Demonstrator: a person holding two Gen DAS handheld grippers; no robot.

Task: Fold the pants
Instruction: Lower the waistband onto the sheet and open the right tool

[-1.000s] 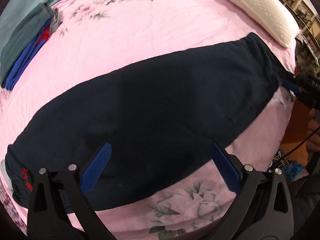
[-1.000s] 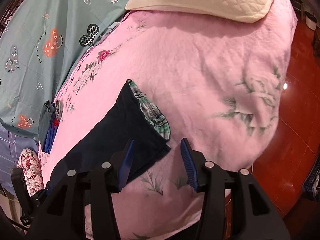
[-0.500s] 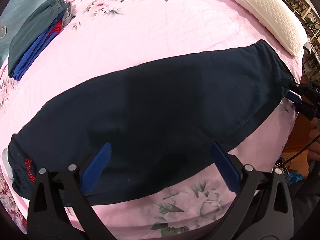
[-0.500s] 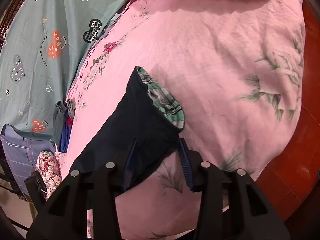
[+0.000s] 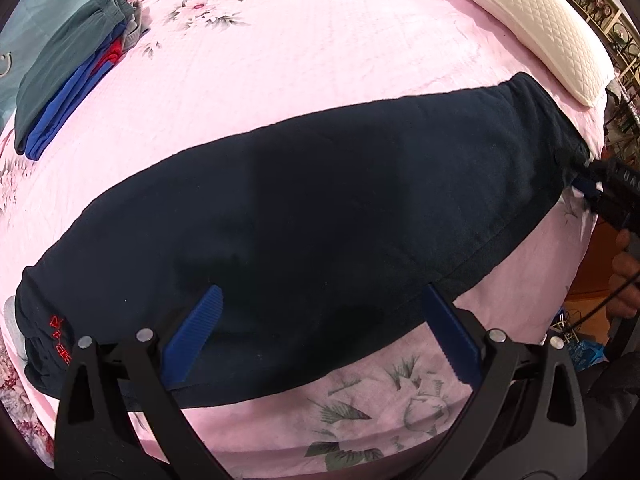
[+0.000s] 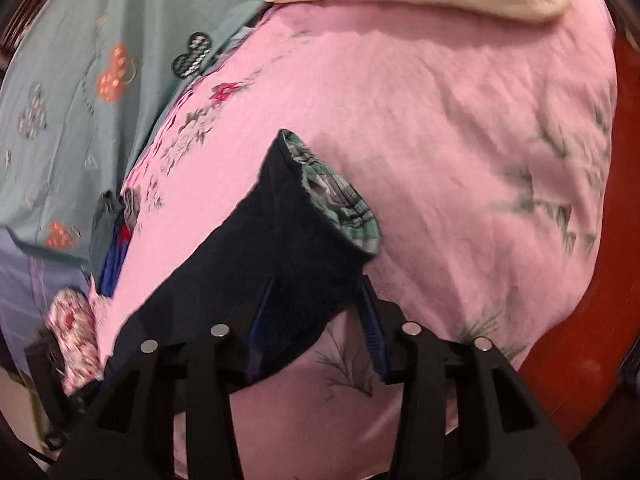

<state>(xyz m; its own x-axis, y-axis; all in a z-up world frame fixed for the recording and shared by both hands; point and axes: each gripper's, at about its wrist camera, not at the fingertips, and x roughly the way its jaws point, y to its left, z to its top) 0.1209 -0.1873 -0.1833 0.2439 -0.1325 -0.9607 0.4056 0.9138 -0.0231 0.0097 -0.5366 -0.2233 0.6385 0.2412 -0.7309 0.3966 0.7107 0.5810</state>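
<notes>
Dark navy pants (image 5: 320, 200) lie stretched across the pink bedspread (image 5: 280, 60), with red stitching (image 5: 60, 336) at their left end. My left gripper (image 5: 322, 292) hovers open and wide over their near edge, nothing between its pads. In the right wrist view the waistband end (image 6: 288, 240) shows a green plaid lining (image 6: 340, 200). My right gripper (image 6: 317, 282) stands half open astride the waistband's near corner, the cloth lying between its pads without looking pinched. The left wrist view shows the right gripper (image 5: 588, 184) at the pants' far right end.
A white quilted pillow (image 5: 540, 32) lies at the head of the bed. A folded stack of grey, blue and red clothes (image 5: 68, 80) sits at the far left, beside a teal patterned blanket (image 6: 80, 80). The bed's edge drops to a red-brown floor (image 6: 592, 280). A hand (image 5: 624, 280) shows at the right.
My right gripper has slid forward, so the waistband corner that lay just ahead of its tips is now between them. The left gripper has stayed open over the pants.
</notes>
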